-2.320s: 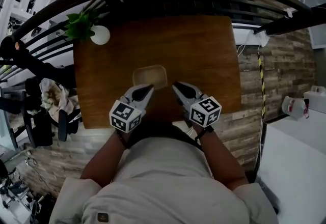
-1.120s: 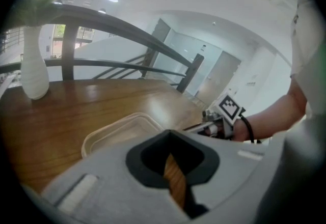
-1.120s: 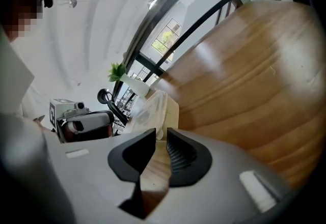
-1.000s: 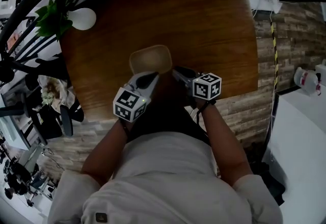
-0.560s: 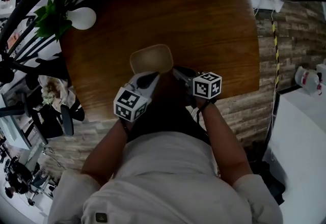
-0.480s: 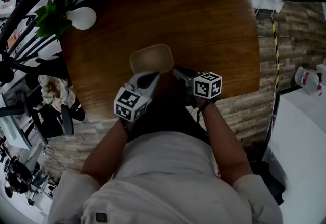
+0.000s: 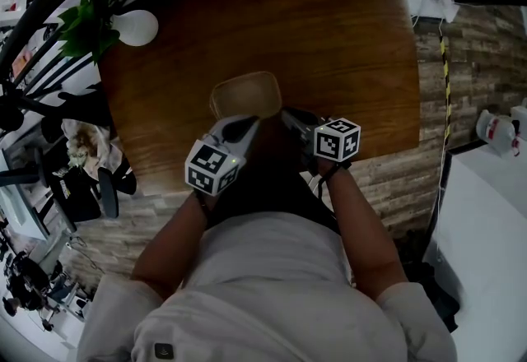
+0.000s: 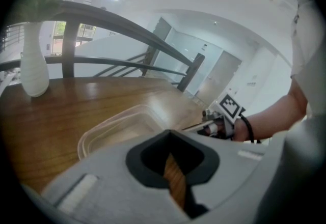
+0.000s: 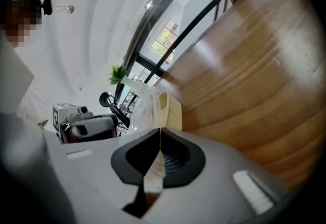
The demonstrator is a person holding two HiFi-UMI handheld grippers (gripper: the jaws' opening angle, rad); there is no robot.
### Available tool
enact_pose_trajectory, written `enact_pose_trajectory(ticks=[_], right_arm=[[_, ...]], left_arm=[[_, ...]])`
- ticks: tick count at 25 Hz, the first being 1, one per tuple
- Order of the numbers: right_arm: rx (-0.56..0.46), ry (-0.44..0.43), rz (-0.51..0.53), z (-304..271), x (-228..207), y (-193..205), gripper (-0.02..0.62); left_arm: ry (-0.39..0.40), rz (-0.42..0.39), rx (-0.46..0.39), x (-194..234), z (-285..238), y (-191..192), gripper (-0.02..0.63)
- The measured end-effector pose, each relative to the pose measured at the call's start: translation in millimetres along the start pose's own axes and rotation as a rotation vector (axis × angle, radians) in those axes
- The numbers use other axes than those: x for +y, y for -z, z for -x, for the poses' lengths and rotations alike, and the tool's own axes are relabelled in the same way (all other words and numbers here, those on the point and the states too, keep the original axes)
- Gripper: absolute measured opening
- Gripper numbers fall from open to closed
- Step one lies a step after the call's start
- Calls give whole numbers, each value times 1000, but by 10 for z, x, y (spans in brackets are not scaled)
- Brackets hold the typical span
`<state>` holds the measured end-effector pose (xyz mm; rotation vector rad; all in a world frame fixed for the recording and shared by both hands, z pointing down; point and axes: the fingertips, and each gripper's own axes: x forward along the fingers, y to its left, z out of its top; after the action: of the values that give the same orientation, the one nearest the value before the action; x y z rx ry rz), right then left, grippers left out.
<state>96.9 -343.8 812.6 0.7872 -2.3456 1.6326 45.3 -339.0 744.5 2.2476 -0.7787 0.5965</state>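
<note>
At frame centre, the right tool (image 7: 286, 114) pinches the plastic box's (image 7: 244, 94) rim; the left tool (image 7: 250, 120), closed and empty, sits just beside.

You hold two grippers, the left gripper (image 7: 249, 122) and the right gripper (image 7: 287, 115), and you can count two marker cubes, one on each. Before you stands one wooden table (image 7: 329, 39). On it you have one clear container (image 7: 244, 95) and one white vase (image 7: 136, 27) with one green plant (image 7: 82, 30).
</note>
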Motion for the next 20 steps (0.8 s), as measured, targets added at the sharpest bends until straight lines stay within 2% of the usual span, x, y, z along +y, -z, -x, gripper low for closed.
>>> enact_pose_trajectory(ticks=[11, 20], right_arm=[[-21, -39, 33, 143, 294, -71, 8], [-25, -121, 119, 380, 856, -195, 8]], left_arm=[[-19, -9, -18, -130, 143, -43, 3], [-72, -21, -50, -309, 404, -139, 3]])
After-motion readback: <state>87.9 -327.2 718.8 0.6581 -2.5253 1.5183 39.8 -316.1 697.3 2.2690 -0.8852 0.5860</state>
